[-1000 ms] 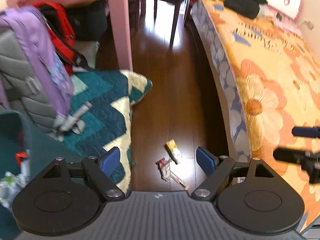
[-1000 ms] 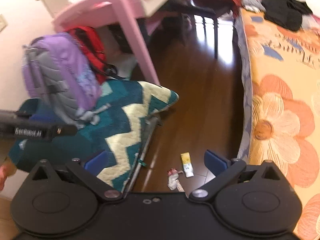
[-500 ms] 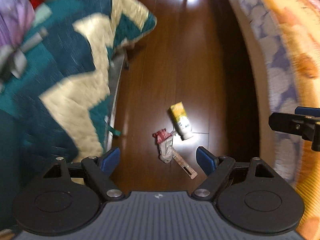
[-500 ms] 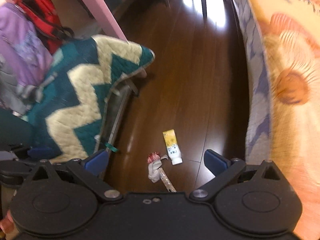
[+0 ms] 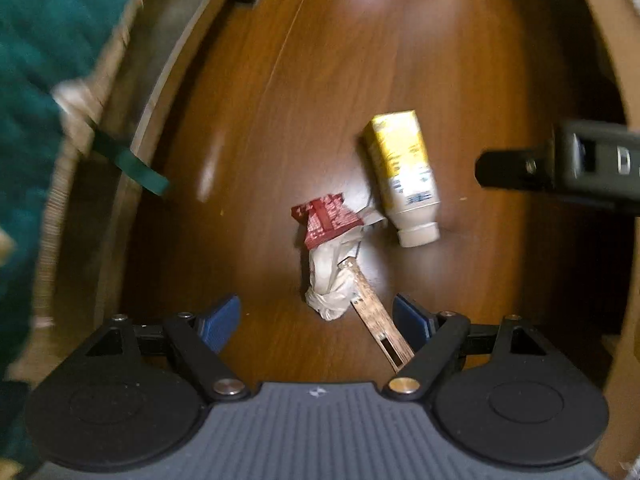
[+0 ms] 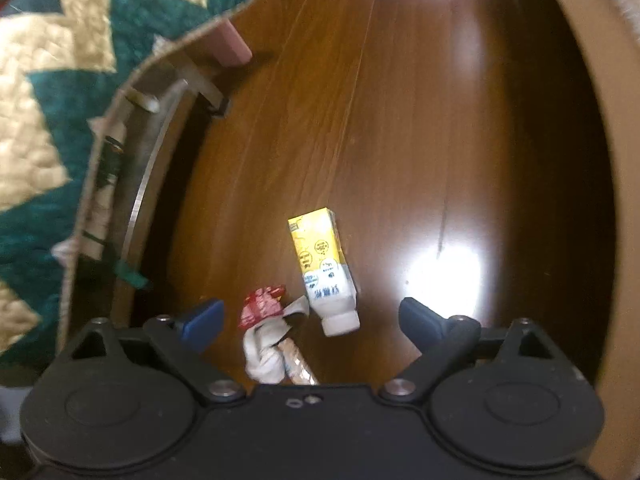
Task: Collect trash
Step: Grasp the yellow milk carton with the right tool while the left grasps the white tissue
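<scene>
Three bits of trash lie together on the dark wood floor. A yellow and white tube (image 5: 404, 176) (image 6: 326, 270) has its white cap toward me. Beside it lies a crumpled red and white wrapper (image 5: 330, 252) (image 6: 266, 332), with a thin brown strip (image 5: 378, 322) (image 6: 298, 364) against it. My left gripper (image 5: 318, 322) points straight down, open, its blue pads either side of the wrapper's lower end and the strip, touching neither. My right gripper (image 6: 310, 320) hangs over the wrapper and the tube's cap, its jaws closing a little but still wide with nothing pressed. It also shows in the left wrist view as a black bar, the right gripper (image 5: 560, 166).
A teal and cream zigzag quilt (image 6: 48, 92) (image 5: 36, 92) hangs over a metal frame (image 6: 148, 168) on the left. A pink furniture leg (image 6: 232, 42) stands behind it. The bed's tan side (image 6: 600, 160) (image 5: 624, 80) curves along the right. Bare floor runs between them.
Both grippers have dropped sharply toward the floor, so the trash now looks large and lies between the fingers. The desk, backpacks and bed top have left view. The right jaws narrowed slightly.
</scene>
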The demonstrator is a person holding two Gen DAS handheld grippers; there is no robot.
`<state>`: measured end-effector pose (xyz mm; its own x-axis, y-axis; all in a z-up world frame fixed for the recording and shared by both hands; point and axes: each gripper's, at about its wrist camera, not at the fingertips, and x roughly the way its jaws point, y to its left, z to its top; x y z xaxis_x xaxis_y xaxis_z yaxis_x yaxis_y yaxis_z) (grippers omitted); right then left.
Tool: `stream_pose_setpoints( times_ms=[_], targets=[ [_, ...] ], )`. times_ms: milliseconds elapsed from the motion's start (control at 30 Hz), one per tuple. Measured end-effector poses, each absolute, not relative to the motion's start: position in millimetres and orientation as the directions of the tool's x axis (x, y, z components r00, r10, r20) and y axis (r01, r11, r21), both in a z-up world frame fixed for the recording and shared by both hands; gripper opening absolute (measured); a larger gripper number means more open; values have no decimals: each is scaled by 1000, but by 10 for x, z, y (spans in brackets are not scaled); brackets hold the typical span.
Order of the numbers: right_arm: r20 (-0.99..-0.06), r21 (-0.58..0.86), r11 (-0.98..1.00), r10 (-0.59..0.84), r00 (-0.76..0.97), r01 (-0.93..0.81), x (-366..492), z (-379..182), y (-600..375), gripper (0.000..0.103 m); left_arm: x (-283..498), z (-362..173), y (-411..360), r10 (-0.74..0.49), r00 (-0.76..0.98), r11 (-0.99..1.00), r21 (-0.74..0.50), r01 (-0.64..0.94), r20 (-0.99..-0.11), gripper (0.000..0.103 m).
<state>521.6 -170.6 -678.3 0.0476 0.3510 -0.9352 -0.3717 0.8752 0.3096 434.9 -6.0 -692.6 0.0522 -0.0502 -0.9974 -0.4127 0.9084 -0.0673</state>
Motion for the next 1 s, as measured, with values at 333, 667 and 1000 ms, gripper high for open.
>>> stream_pose_setpoints(
  times_ms=[333,667,1000],
  targets=[
    [-945,300,884,326,11,-359,5402,-7790,-1396,81,4283,-7930,-72,-132,-24,888,-107,-448,-991,83],
    [-948,288,888,318,26,-358,5425,-8130,-1307,58,4358,-8186,-39,-212,-27,869,-176,-462,-977,46],
    [-946,275,904,315,74,-327,5445,-8049,-1407,42,4382,-8094,-52,-194,-15,900,-173,-399,-981,27]
  ],
)
